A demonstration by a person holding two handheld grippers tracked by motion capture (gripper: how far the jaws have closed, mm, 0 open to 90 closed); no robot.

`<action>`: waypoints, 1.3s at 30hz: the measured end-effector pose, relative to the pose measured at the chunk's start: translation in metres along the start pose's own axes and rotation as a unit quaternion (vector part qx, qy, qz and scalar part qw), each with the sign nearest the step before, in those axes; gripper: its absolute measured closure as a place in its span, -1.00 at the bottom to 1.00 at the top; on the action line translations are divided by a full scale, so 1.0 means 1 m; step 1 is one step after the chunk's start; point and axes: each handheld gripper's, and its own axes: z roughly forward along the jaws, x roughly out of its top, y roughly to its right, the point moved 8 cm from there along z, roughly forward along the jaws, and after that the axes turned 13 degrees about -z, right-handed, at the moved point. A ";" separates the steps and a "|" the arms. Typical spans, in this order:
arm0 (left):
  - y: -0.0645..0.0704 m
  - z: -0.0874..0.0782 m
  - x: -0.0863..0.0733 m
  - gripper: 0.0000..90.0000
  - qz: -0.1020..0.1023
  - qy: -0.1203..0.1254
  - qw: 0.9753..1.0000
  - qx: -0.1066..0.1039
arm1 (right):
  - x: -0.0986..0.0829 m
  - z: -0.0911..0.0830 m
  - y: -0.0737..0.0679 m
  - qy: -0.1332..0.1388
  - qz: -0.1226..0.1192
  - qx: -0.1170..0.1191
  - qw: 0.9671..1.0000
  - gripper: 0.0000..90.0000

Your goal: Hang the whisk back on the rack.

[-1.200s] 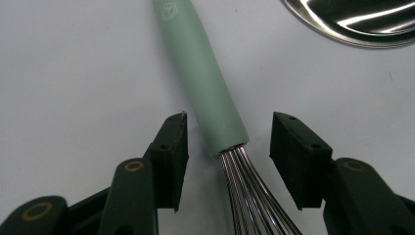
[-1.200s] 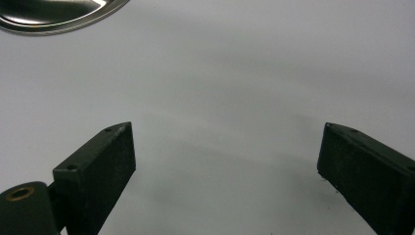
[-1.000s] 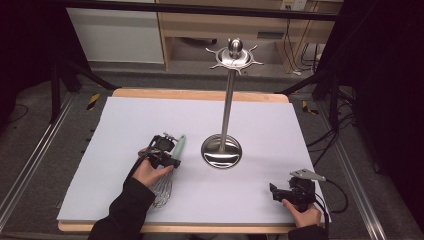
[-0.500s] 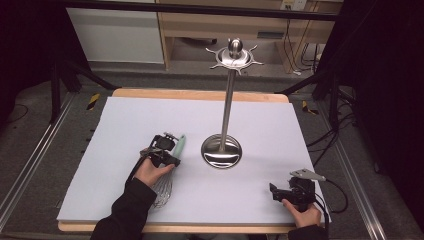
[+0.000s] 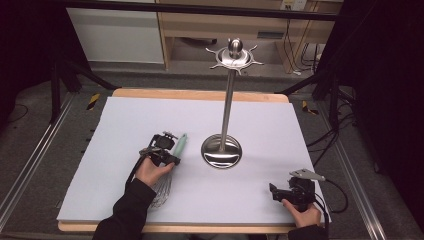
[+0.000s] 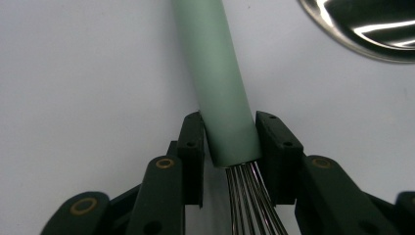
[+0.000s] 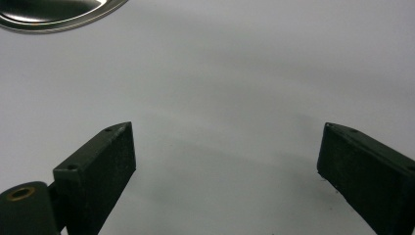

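From the high view, the left gripper (image 5: 165,148) sits on the pale green handle of a wire whisk (image 5: 179,145) that lies flat on the white table cover (image 5: 125,125). The wires trail back under the person's left hand (image 5: 152,171). Just to the gripper's right stands a tall shiny metal rack with a round base (image 5: 221,151) and hooks on top. The right gripper (image 5: 287,192) rests well apart, near the person's edge of the table.

In the left gripper view, the two black jaws press on both sides of the green handle (image 6: 222,93), right where the wires (image 6: 249,196) begin. The grip looks snug, though I cannot be sure how tight.

In the right gripper view, the jaws stand wide apart with nothing between them.

The step seems to be picking up the whisk. Next, lift it and likely hang it on a hook.
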 end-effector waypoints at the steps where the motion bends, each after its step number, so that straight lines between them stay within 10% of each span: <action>1: 0.001 -0.003 0.001 0.46 0.001 0.006 1.000 -0.003 | 0.000 0.000 0.000 0.000 0.000 0.000 1.000 -0.83; 15: 0.013 -0.049 -0.003 0.52 0.015 0.081 0.995 -0.054 | 0.000 0.000 0.000 -0.001 0.002 -0.001 1.000 -0.83; 39: 0.011 -0.106 -0.019 0.53 0.031 0.183 0.979 -0.082 | -0.001 0.000 0.000 -0.001 0.006 0.001 1.000 -0.83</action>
